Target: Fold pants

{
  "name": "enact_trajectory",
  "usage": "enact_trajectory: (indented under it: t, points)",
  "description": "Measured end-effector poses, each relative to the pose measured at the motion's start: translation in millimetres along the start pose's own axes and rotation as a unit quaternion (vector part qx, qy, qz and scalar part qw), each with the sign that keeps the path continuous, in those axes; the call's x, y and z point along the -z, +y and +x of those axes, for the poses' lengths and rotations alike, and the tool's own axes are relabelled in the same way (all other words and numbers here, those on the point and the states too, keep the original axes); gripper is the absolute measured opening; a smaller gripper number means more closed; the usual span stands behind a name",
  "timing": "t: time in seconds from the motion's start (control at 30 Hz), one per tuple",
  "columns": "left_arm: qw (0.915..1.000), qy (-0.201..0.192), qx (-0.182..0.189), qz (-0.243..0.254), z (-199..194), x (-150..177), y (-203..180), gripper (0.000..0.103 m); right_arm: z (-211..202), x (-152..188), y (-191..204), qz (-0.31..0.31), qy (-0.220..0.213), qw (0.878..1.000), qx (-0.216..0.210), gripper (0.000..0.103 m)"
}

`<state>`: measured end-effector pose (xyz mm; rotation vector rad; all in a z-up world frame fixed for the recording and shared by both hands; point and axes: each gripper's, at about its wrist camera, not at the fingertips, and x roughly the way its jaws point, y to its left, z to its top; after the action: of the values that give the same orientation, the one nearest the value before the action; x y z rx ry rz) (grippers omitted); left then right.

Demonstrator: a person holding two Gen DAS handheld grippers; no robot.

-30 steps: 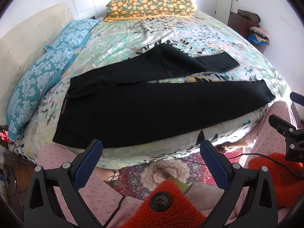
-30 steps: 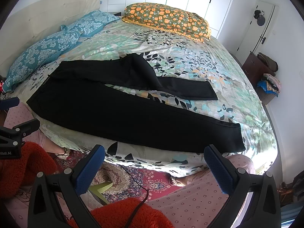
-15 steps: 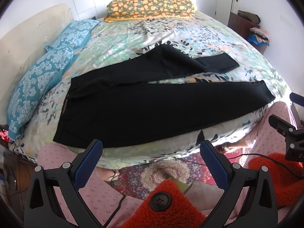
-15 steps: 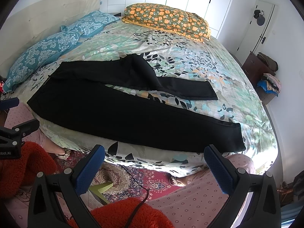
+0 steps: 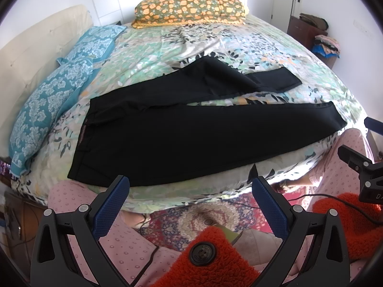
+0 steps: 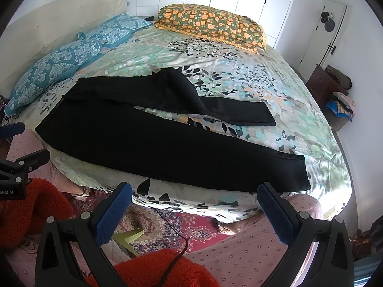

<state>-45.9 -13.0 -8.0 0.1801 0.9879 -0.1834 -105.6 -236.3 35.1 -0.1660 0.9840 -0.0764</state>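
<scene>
Black pants (image 5: pixel 191 129) lie spread on the floral bedspread (image 5: pixel 215 43), waistband at the left, legs running right. The near leg lies straight along the bed's front edge; the far leg is bent, with a raised fold. The pants also show in the right wrist view (image 6: pixel 153 138). My left gripper (image 5: pixel 190 191) is open and empty, held off the bed's front edge below the near leg. My right gripper (image 6: pixel 195 196) is open and empty, also off the front edge below the near leg's lower half.
Two blue patterned pillows (image 5: pixel 52 100) lie along the left side by a cream headboard (image 5: pixel 31 55). An orange-flowered pillow (image 5: pixel 191 9) lies at the far end. A patterned red rug (image 6: pixel 167 224) covers the floor below the bed edge. A dark cabinet with clothes (image 6: pixel 335 91) stands at the right.
</scene>
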Motion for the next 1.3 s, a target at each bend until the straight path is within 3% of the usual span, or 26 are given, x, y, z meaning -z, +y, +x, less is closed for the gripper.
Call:
enact_trajectory:
  t: [0.47, 0.83, 1.13, 1.3]
  points:
    - [0.9999, 0.006, -0.004, -0.014, 3, 0, 7, 0.102, 5, 0, 0, -0.001, 0.007, 1.0, -0.004, 0.103]
    - [0.9996, 0.026, -0.004, -0.006, 16, -4, 3, 0.102, 9, 11, -37, 0.067, 0.017, 0.997, 0.016, 0.103]
    - [0.9911, 0.036, -0.037, -0.123, 29, -10, 59, 0.102, 2, 18, -105, 0.155, -0.007, 0.984, 0.086, 0.103]
    - [0.9848, 0.026, -0.054, -0.163, 27, -7, 76, 0.102, 7, 10, -110, 0.154, -0.017, 0.986, 0.065, 0.103]
